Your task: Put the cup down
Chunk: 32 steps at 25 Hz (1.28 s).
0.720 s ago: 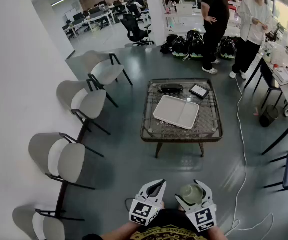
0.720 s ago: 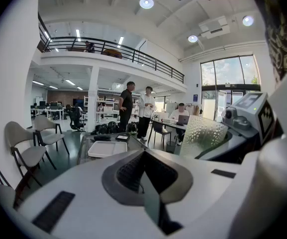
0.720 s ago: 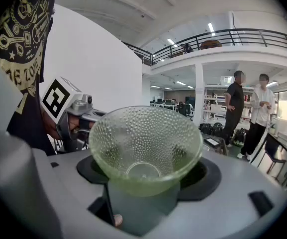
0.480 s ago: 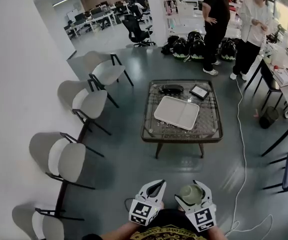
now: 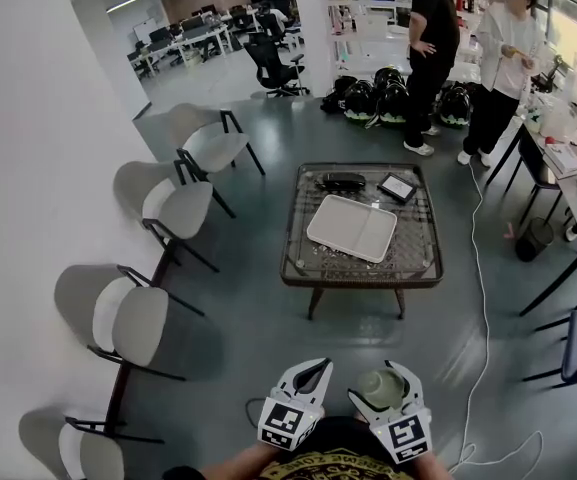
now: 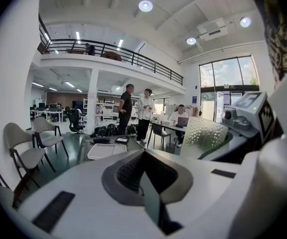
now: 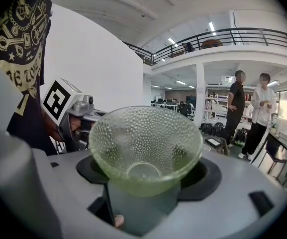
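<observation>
**Item held: one green glass cup, right claw**

1. Cup (image 5: pixel 382 386) (image 7: pixel 145 143). Pale green, clear, dimpled glass that flares wide at the rim. It sits in your right claw (image 5: pixel 386 373), mouth toward the gripper's camera and base away. It is up in the air, well short of the surface.
2. Right claw. Its jaws are spread wide and clamped on the cup, one against each side of the bowl. It points a little downward, close in front of your body.
3. Left claw (image 5: pixel 313 366) (image 6: pixel 145 171). Its jaws are closed together with nothing between them. It lies just beside the right claw, at its 9 o'clock, and apart from the cup.
4. Surface (image 5: pixel 418 258). A low table with a glass top and a woven frame, at your 12 o'clock across bare floor.
5. White tray (image 5: pixel 351 227). Rectangular with two compartments, lying near the middle of the surface.
6. Black object (image 5: pixel 342 180) and dark framed panel (image 5: pixel 398 187). Both are on the far edge of the surface, at 12 o'clock of the tray.
7. Chairs (image 5: pixel 173 203). A row of grey ones along the white wall, at your 9 to 10 o'clock.
8. Two people (image 5: pixel 430 48). They stand beyond the surface, at 1 o'clock.
9. White cable (image 5: pixel 483 298). It trails over the floor at 3 o'clock of the surface.
</observation>
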Each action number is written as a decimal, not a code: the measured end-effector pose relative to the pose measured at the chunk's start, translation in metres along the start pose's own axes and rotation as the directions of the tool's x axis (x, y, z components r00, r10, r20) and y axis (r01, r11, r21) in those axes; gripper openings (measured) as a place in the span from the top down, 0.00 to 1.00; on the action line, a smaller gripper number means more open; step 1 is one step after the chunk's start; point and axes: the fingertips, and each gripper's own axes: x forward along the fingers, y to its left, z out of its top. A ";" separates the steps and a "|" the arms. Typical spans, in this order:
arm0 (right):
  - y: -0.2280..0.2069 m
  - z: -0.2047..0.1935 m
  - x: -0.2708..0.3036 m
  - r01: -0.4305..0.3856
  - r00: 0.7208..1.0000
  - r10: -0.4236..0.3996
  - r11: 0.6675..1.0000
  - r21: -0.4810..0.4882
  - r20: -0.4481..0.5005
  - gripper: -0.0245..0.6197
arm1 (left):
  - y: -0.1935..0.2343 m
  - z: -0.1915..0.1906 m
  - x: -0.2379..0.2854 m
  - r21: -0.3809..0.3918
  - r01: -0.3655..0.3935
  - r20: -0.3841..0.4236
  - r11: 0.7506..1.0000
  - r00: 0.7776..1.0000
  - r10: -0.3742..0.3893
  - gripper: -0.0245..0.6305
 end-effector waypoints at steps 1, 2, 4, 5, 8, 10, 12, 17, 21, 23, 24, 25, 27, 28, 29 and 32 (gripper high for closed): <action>0.000 0.000 0.000 0.004 1.000 -0.004 1.000 0.001 0.001 0.38 | 0.000 0.000 0.000 0.000 0.003 0.001 1.000 1.000 -0.003 0.96; 0.000 0.000 0.000 0.007 1.000 -0.007 1.000 0.004 0.001 0.38 | 0.000 0.000 0.000 -0.001 0.005 0.002 1.000 1.000 -0.005 0.96; 0.000 0.001 0.001 0.015 1.000 -0.015 1.000 0.013 0.000 0.38 | 0.001 0.000 0.000 -0.002 0.010 0.004 1.000 1.000 -0.010 0.96; -0.001 0.001 0.001 0.020 1.000 -0.020 1.000 0.017 0.000 0.38 | 0.002 0.001 0.000 -0.002 0.013 0.005 1.000 1.000 -0.013 0.96; -0.001 0.002 0.002 0.034 0.999 -0.034 0.999 0.023 -0.002 0.38 | 0.005 0.001 -0.001 0.000 0.020 0.009 1.000 1.000 -0.020 0.96; 0.000 0.004 0.004 0.045 0.999 -0.045 0.999 0.027 -0.002 0.38 | 0.007 0.002 -0.003 -0.002 0.025 0.011 1.000 1.000 -0.025 0.96; 0.000 0.007 0.006 0.057 0.998 -0.057 0.998 0.033 -0.001 0.38 | 0.010 0.001 -0.005 -0.004 0.030 0.013 1.000 0.999 -0.030 0.96; 0.005 0.009 0.011 0.080 0.997 -0.080 0.996 0.040 -0.007 0.38 | 0.018 -0.003 -0.009 -0.013 0.045 0.018 0.999 0.999 -0.045 0.96; 0.010 0.010 0.018 0.101 0.995 -0.101 0.994 0.042 -0.014 0.38 | 0.025 -0.007 -0.015 -0.020 0.059 0.021 0.998 0.998 -0.058 0.96; 0.012 0.010 0.024 0.114 0.993 -0.114 0.993 0.043 -0.010 0.38 | 0.032 -0.011 -0.018 -0.025 0.062 0.022 0.998 0.998 -0.062 0.96; 0.014 0.011 0.026 0.118 0.993 -0.117 0.992 0.039 -0.016 0.38 | 0.035 -0.013 -0.020 -0.028 0.064 0.023 0.998 0.998 -0.063 0.96; 0.016 0.013 0.028 0.120 0.993 -0.119 0.992 0.033 -0.025 0.38 | 0.038 -0.015 -0.022 -0.032 0.066 0.024 0.997 0.998 -0.065 0.96; 0.020 0.015 0.032 0.126 0.992 -0.125 0.992 0.025 -0.035 0.38 | 0.044 -0.018 -0.025 -0.039 0.072 0.027 0.997 0.997 -0.071 0.96; 0.021 0.017 0.034 0.130 0.991 -0.130 0.991 0.022 -0.037 0.38 | 0.046 -0.019 -0.026 -0.043 0.075 0.029 0.996 0.997 -0.074 0.96; 0.022 0.018 0.036 0.134 0.990 -0.133 0.991 0.018 -0.038 0.38 | 0.049 -0.020 -0.027 -0.046 0.078 0.030 0.996 0.997 -0.076 0.96; 0.026 0.024 0.043 0.142 0.989 -0.141 0.990 0.008 -0.037 0.38 | 0.059 -0.020 -0.030 -0.051 0.082 0.035 0.995 0.996 -0.080 0.96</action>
